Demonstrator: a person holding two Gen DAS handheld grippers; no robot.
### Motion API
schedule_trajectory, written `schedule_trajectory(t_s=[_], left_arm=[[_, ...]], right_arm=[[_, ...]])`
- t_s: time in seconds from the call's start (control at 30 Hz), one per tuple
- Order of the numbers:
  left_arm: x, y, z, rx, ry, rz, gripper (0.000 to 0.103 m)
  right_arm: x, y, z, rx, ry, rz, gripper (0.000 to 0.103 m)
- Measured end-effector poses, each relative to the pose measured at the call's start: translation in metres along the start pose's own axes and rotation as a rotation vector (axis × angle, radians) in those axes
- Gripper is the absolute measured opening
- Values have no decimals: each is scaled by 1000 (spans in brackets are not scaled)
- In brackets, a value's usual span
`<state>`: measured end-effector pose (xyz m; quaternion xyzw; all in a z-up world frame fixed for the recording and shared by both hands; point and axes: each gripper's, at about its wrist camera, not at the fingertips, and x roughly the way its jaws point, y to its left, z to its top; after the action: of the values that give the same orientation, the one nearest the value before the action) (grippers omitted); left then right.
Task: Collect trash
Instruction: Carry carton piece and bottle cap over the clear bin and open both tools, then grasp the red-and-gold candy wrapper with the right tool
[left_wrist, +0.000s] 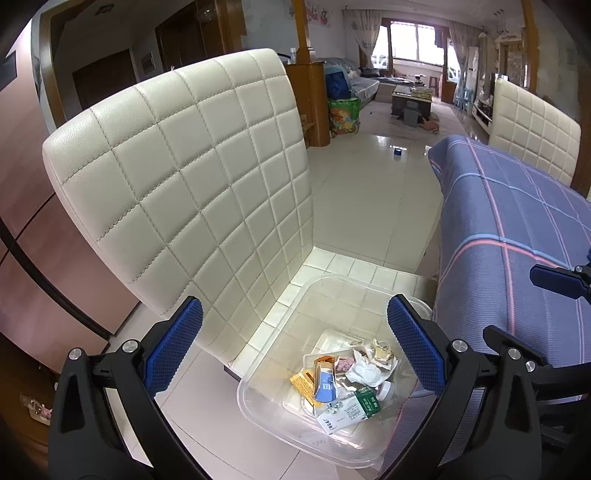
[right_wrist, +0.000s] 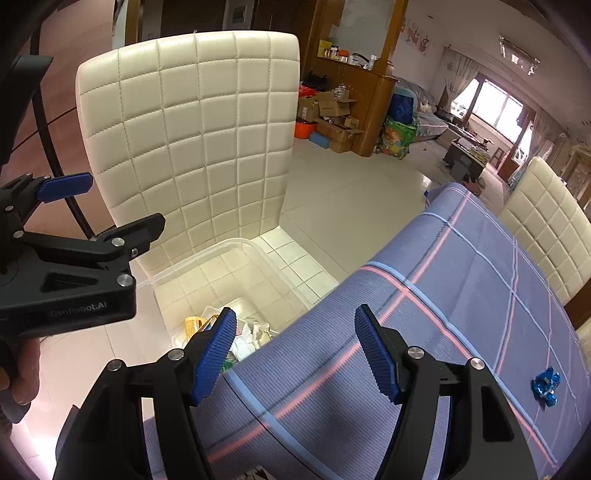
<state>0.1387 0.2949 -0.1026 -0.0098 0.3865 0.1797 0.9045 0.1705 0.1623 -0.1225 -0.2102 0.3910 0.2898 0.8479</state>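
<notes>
A clear plastic bin (left_wrist: 317, 281) sits on the seat of a cream quilted chair (left_wrist: 192, 177). It holds trash: a green and white milk carton (left_wrist: 351, 408), crumpled white paper (left_wrist: 369, 366), a blue and white carton (left_wrist: 325, 386) and a yellow wrapper (left_wrist: 301, 382). My left gripper (left_wrist: 295, 343) hovers open above the bin with nothing between its pads. My right gripper (right_wrist: 297, 354) stands open and empty over the edge of the table's purple plaid cloth (right_wrist: 461, 280). A crumpled blue wrapper (right_wrist: 546, 386) lies on the cloth to its right. The bin (right_wrist: 207, 266) shows left of the table.
A second cream chair (right_wrist: 546, 221) stands at the table's far side. Glossy tiled floor (left_wrist: 369, 192) runs back to a living room with a sofa and coffee table. Cardboard boxes (right_wrist: 334, 114) and a wooden counter stand behind the first chair. A hand (right_wrist: 22, 369) holds the left gripper.
</notes>
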Motion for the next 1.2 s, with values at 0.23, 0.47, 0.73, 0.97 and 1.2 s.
schedule_trajectory(t_s=[0.23, 0.47, 0.73, 0.97, 1.2], left_arm=[[-22, -26, 2, 49, -26, -9, 99], [-48, -76, 6, 117, -55, -56, 99], [-70, -156, 7, 204, -69, -147, 99], [-90, -236, 0, 305, -71, -239, 99], [-109, -305, -14, 415, -85, -296, 99]], right_arm=[[-23, -33, -20, 89, -16, -11, 65], [-55, -71, -49, 157, -42, -49, 65], [-95, -131, -96, 255, -56, -145, 65], [-131, -189, -153, 372, -43, -252, 65], [-156, -244, -218, 533, 11, -323, 65]])
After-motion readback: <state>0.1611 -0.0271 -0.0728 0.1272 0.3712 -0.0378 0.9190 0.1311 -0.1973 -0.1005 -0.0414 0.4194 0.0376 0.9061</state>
